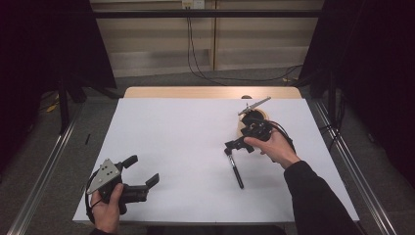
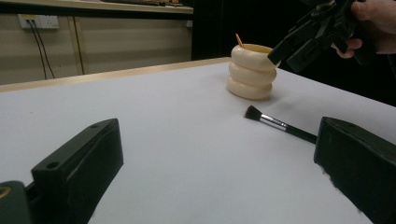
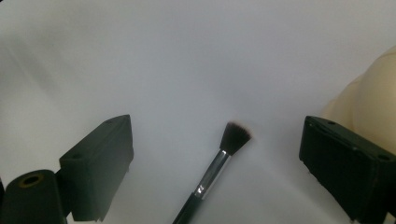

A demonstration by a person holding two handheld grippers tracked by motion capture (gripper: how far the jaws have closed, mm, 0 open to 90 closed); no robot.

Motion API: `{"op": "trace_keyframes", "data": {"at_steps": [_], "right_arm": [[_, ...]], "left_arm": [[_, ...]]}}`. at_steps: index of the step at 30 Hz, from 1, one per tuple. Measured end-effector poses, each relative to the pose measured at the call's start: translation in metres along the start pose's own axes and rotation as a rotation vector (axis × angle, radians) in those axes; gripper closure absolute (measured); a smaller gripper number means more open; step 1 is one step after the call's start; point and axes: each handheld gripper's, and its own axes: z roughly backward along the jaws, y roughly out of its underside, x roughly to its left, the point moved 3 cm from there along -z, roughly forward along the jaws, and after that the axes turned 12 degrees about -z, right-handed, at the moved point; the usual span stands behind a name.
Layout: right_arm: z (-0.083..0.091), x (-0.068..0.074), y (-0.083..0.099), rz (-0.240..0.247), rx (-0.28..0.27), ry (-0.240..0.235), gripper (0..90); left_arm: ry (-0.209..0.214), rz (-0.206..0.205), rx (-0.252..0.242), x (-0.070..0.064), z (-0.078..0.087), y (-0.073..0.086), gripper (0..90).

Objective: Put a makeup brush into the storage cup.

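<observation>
The makeup brush [image 1: 235, 168] lies flat on the white table [image 1: 171, 147], in its right half and nearer the front edge than the back, with the bristle head pointing toward the back edge and the dark handle running toward the person. Just behind it, toward the back right corner, stands a cream ribbed holder [image 2: 250, 71], and something thin pokes up out of it.

The right gripper [image 1: 241, 144] hangs directly over the bristle end, released, its 2 jaws spread wide; in the right gripper view the brush [image 3: 219, 158] sits between them, a little nearer the left jaw and slanted rather than square to the gap. The likely trouble starts there: if the jaws close on the soft bristles or the smooth metal ferrule, I would expect the brush to pivot or squirt out sideways. A round handle on a slick sheet could also roll away under a one-sided touch.

The holder [image 3: 369, 105] lies right beside the right jaw, so a careless descent or swing could knock it over or shove it toward the back edge.

The left gripper [image 1: 142, 178] rests released near the front left corner, well apart, so it poses no risk from there.
</observation>
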Motion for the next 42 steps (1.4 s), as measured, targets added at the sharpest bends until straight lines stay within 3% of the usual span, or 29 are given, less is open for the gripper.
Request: {"op": "trace_keyframes", "data": {"at_steps": [9, 14, 16, 19, 21, 22, 30, 42], "right_arm": [[-0.018, -0.002, 0.002, -0.012, 0.208, 0.067, 14.7], [-0.026, -0.004, 0.004, -0.008, 0.270, 0.083, 19.4], [-0.029, -0.004, 0.006, -0.015, 0.318, 0.085, 20.0], [-0.033, -0.006, 0.006, -0.030, 0.342, 0.096, 20.8], [-0.036, -0.007, 0.006, -0.049, 0.356, 0.108, 25.9], [-0.037, -0.008, 0.006, -0.035, 0.364, 0.110, 26.2], [-0.046, -0.006, 0.007, -0.062, 0.421, 0.134, 37.8], [-0.059, -0.005, 0.012, -0.077, 0.448, 0.164, 47.9]], "left_arm": [[-0.001, 0.002, -0.003, 0.000, 0.000, 0.000, 1.4], [0.000, -0.009, 0.001, 0.000, 0.001, 0.000, 1.5], [-0.001, -0.008, 0.002, 0.000, 0.000, 0.000, 1.5], [-0.002, -0.007, 0.000, 0.000, 0.000, 0.000, 1.5], [-0.006, -0.009, 0.001, 0.000, 0.001, 0.000, 1.5], [-0.006, -0.010, -0.001, 0.000, 0.001, 0.000, 1.5], [0.000, -0.010, -0.007, 0.000, 0.001, -0.001, 1.5], [-0.001, -0.014, -0.001, 0.000, 0.001, 0.000, 1.5]]}}
